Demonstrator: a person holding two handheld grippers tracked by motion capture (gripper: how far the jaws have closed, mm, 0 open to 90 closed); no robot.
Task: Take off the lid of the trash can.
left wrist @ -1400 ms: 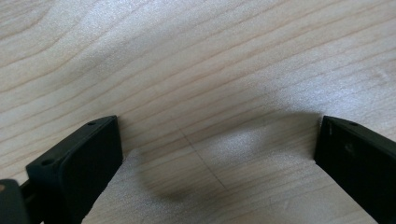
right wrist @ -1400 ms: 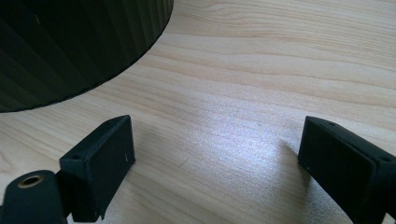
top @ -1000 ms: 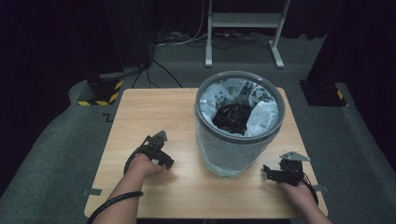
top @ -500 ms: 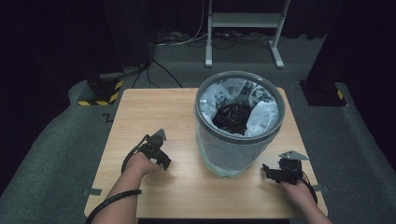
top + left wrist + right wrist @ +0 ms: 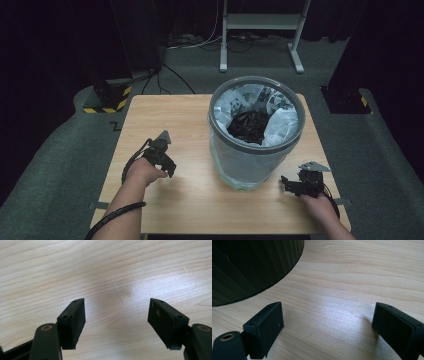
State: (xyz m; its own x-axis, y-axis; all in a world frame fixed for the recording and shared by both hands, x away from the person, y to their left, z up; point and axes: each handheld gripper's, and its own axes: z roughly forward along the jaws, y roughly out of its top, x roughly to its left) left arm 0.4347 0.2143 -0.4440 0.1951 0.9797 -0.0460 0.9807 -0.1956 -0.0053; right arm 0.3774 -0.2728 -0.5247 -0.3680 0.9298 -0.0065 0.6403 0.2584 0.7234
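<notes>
While your left gripper [image 5: 167, 167] sits over bare wood left of the bin [image 5: 255, 132], its jaws stand apart w/ nothing between them; they've just been closing in, still a clear gap, pads [image 5: 75, 320] touching nothing, only table [image 5: 105, 272] grain beyond. Your right gripper [image 5: 286, 184] is released too, jaws spread wide, nothing held, pads [image 5: 265, 327] hovering over plain tabletop. The bin's dark ribbed wall [image 5: 249, 267] fills the upper-left corner of the right gripper view, near the jaws but apart from them. In the high view the bin stands upright on the table's right-center part, grey rim, white printed liner [image 5: 282, 122] folded inside, dark stuff [image 5: 248, 125] at the bottom, can't tell what it is. Right gripper is just beside the bin's base at its right-front; left gripper is near the bin's left side, w/ open wood between. Room: lots of free tabletop left of and behind your left hand [image 5: 142, 172], up to the far-left corner. Your right hand [image 5: 315, 202] sits close to the table's near-right corner, edge just beside it, so little room there. Near edge runs under both forearms. Bin's far side is near the table's far edge.
</notes>
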